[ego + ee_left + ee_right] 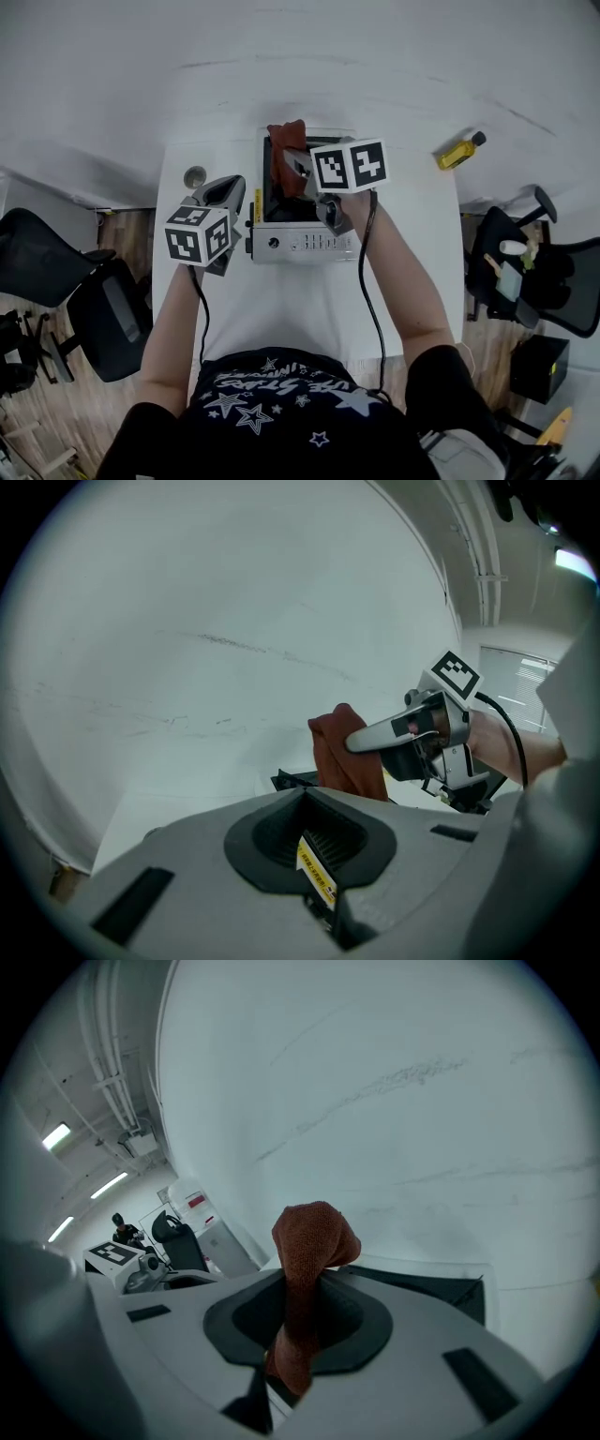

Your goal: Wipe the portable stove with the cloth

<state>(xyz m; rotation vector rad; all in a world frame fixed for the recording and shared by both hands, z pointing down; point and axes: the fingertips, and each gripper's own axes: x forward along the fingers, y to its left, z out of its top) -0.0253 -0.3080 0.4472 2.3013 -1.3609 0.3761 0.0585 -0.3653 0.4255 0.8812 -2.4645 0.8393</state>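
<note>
Two things would help this wipe, I think: pressing the cloth [284,141] flat on the stove [300,242] and sweeping its whole black top. The stove sat in the upper middle of the head view. The right gripper [298,169] had its jaws squeezed on the red-brown cloth above it. The left gripper [232,190], jaws together with nothing seen in them, was just beside the stove's left side.

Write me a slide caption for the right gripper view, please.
The right tool grips a rust-red cloth over the black portable stove.
</note>
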